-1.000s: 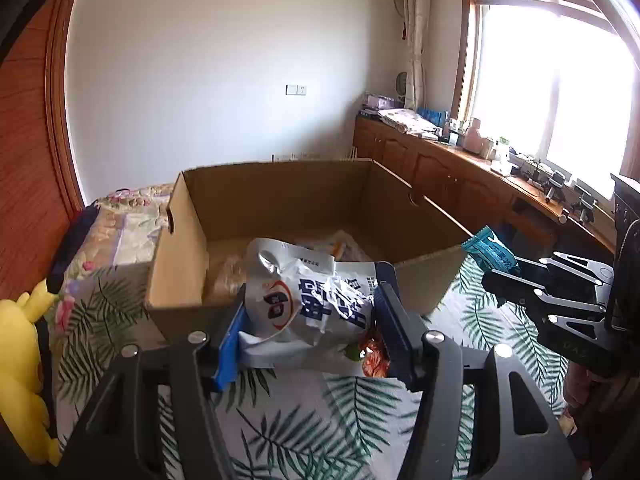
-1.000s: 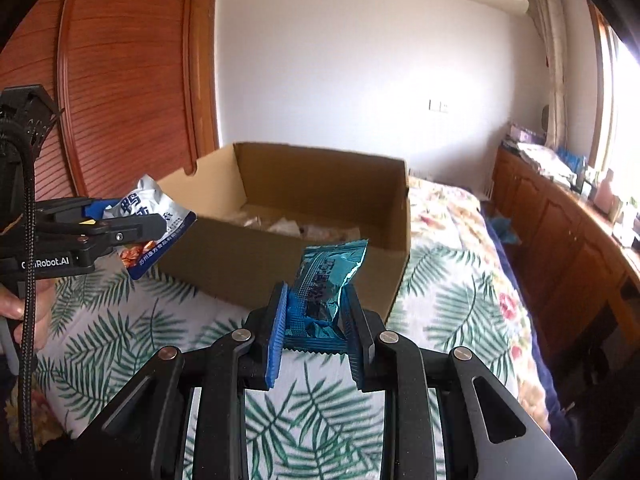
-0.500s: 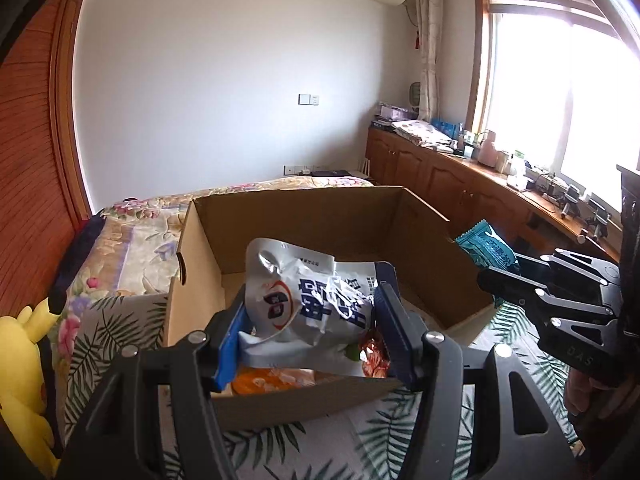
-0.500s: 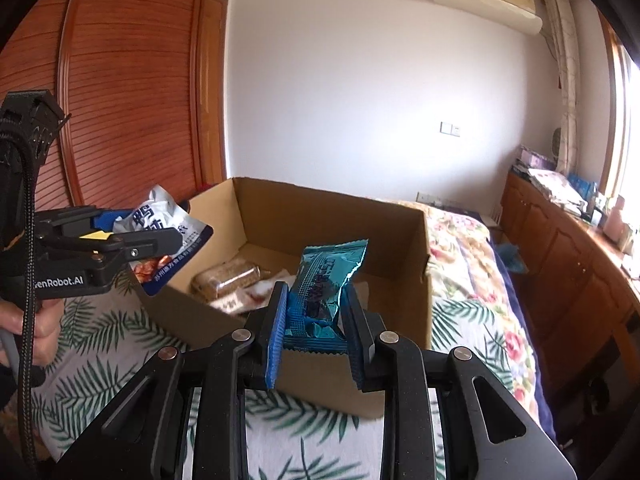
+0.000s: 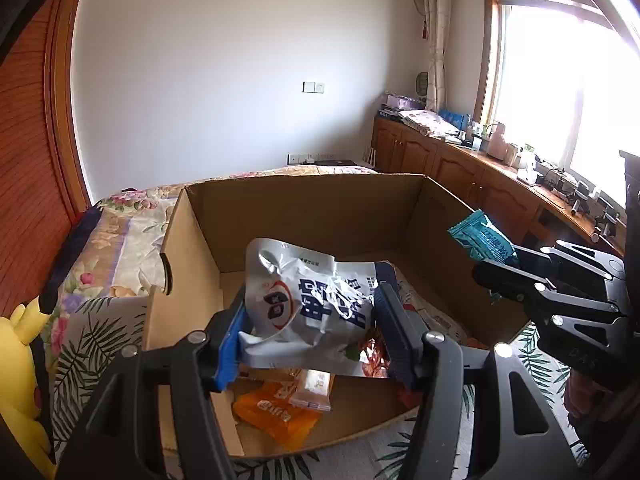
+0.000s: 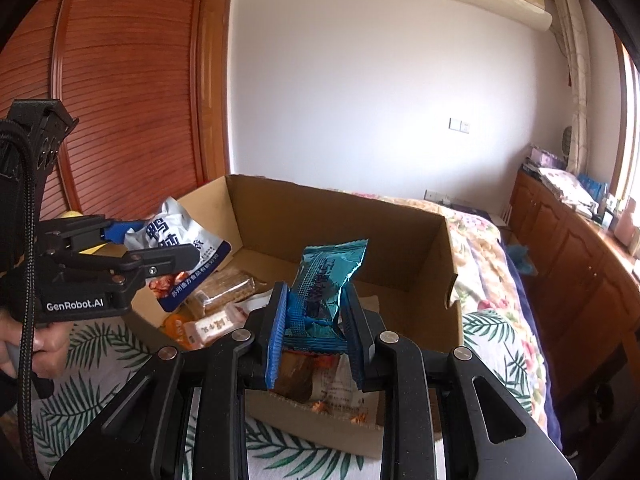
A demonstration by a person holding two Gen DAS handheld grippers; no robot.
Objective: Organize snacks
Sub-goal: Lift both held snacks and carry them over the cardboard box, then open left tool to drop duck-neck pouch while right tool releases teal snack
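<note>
An open cardboard box (image 5: 304, 216) (image 6: 336, 224) stands on the leaf-print bedspread. My left gripper (image 5: 310, 312) (image 6: 160, 248) is shut on a white and blue snack pouch (image 5: 308, 300) (image 6: 176, 240), held above the box's near left part. My right gripper (image 6: 316, 312) (image 5: 500, 264) is shut on a teal snack packet (image 6: 326, 276) (image 5: 480, 240), which hangs over the box's right side. Inside the box lie an orange packet (image 5: 276, 412), a small pale wrapped bar (image 6: 212, 326) and a clear pack of brown biscuits (image 6: 224, 290).
A yellow plush toy (image 5: 20, 368) sits at the bed's left edge. Wooden cabinets (image 5: 472, 176) with clutter run under the window on the right. A wooden wardrobe (image 6: 120, 100) stands on the left. A person's hand (image 6: 36, 344) grips the left tool's handle.
Both grippers have carried their packets forward from in front of the box to above its inside. The box's contents have come into view.
</note>
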